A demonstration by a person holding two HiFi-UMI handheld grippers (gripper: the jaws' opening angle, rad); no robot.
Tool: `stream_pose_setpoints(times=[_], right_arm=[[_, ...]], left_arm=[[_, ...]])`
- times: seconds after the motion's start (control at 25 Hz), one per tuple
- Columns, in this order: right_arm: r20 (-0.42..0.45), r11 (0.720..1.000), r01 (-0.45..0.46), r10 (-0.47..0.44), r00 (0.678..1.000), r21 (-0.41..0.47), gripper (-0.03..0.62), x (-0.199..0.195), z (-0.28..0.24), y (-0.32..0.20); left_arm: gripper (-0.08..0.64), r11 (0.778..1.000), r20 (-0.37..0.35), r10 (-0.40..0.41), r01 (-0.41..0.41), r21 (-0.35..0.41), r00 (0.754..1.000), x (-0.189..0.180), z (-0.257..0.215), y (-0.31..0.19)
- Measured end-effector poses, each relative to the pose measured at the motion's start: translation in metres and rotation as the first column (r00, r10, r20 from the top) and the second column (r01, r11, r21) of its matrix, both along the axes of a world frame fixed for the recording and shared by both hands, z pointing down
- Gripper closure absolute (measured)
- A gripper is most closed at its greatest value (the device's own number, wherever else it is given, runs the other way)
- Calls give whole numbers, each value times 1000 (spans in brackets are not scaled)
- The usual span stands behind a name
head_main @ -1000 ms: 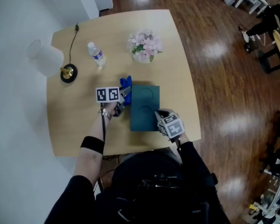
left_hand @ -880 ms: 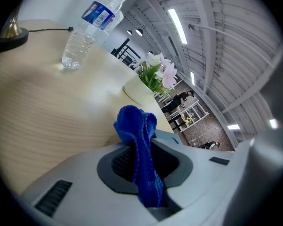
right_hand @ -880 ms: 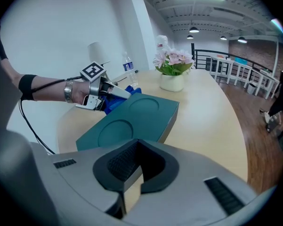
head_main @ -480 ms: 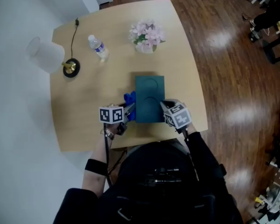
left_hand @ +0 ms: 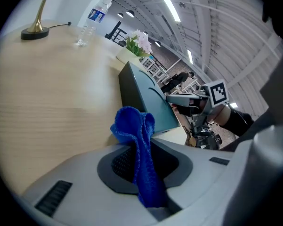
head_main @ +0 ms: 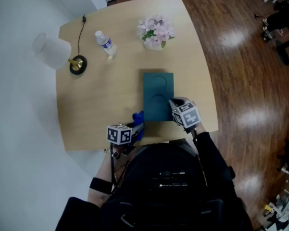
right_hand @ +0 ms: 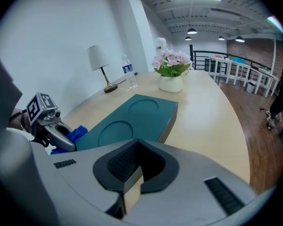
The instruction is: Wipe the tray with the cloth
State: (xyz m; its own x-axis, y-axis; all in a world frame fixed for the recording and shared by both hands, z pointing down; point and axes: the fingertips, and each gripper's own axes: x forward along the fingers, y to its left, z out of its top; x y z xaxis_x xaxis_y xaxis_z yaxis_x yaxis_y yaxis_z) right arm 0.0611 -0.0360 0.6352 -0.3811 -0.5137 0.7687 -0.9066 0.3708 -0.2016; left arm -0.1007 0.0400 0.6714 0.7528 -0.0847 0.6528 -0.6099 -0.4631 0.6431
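Left gripper (left_hand: 143,166) clamps cloth (left_hand: 132,126) | right gripper (right_hand: 134,173) grips tray (right_hand: 132,114) | tan table (head_main: 101,85), wood floor (head_main: 240,81) | railing (right_hand: 205,58): right gripper view only

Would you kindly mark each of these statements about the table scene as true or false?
1. The left gripper has the blue cloth pinched between its fingers. True.
2. The cloth is lying on the tray. False: it is off the tray, by the tray's near left corner, over the table.
3. The tray's top has two round recesses. True.
4. The water bottle stands on the tray. False: it stands on the table, near the lamp.
5. The flowers sit beyond the tray's far end. True.
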Motion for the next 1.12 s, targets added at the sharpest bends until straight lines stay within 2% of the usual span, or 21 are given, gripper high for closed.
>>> stream_pose_setpoints(times=[0.2, 0.32, 0.4, 0.48, 0.6, 0.72, 0.92, 1.0, 1.12], right_arm=[[-31, 998, 58, -58, 998, -18, 583, 0, -2, -4], [-40, 998, 19, -17, 999, 66, 583, 21, -14, -40], [-30, 994, -17, 20, 999, 106, 583, 41, -23, -74], [-46, 994, -2, 7, 999, 111, 583, 53, -27, -107], [-102, 992, 100, -92, 991, 77, 583, 56, -19, -146], [-133, 973, 231, -227, 965, 15, 583, 49, -4, -167], [-131, 896, 429, -442, 887, -117, 583, 36, 22, -168], [-112, 878, 457, -473, 874, -142, 583, 35, 27, -164], [-92, 876, 458, -474, 876, -151, 583, 37, 28, -158]], left_arm=[[486, 1000, 3, 13, -13, -25, 1000, 1, -8, 41], [486, 999, 32, 14, -13, -38, 999, 4, -4, 61], [485, 999, 31, -23, 25, -45, 999, 12, -2, 66], [486, 994, 29, -96, 98, -52, 995, 18, -2, 63], [485, 978, 49, -202, 205, -46, 978, 24, -2, 51], [486, 961, 73, -269, 273, -44, 960, 28, 0, 43], [485, 944, 85, -321, 326, -44, 943, 37, 4, 33], [486, 940, 90, -334, 339, -44, 938, 38, 5, 30], [486, 926, 108, -371, 376, -35, 922, 32, 7, 20]])
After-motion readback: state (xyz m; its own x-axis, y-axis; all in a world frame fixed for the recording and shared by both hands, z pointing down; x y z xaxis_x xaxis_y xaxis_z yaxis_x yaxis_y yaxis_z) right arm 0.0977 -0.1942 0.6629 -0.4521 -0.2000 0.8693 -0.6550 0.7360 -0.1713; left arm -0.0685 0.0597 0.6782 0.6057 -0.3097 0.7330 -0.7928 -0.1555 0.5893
